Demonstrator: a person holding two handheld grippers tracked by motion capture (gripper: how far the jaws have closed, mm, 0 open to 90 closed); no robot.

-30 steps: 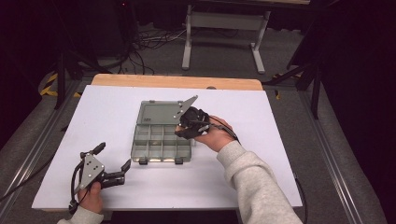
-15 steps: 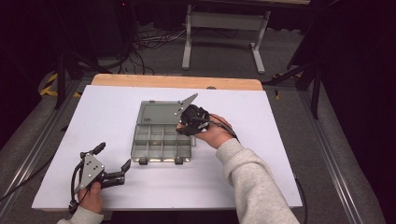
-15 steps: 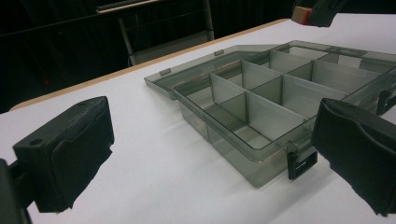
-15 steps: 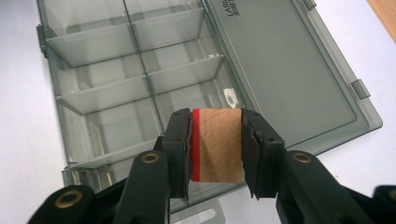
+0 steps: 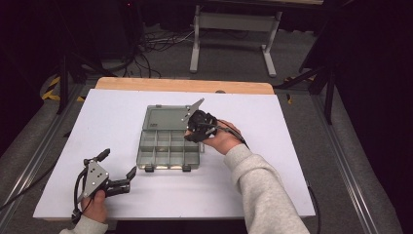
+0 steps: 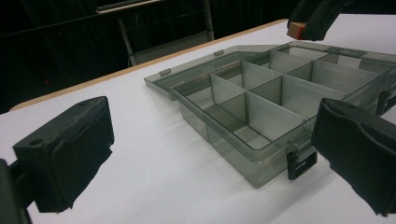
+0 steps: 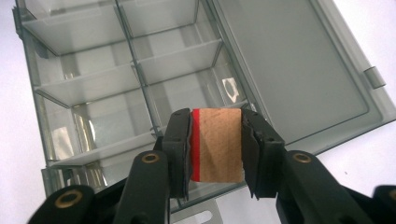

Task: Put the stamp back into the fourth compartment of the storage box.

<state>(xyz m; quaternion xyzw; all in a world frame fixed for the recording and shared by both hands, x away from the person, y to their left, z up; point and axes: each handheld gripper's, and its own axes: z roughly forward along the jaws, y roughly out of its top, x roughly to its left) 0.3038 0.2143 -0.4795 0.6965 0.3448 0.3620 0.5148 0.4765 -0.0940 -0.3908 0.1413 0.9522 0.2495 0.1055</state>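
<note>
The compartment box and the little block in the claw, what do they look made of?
The compartment box looks like smoky clear plastic, glossy: the white table shows through its walls and dividers, and reflections glint on it. The little block held in the right claw looks like bare wood or pressed board, matte tan with a fine grain and one red-painted edge; which of the two is hard to say.
</note>
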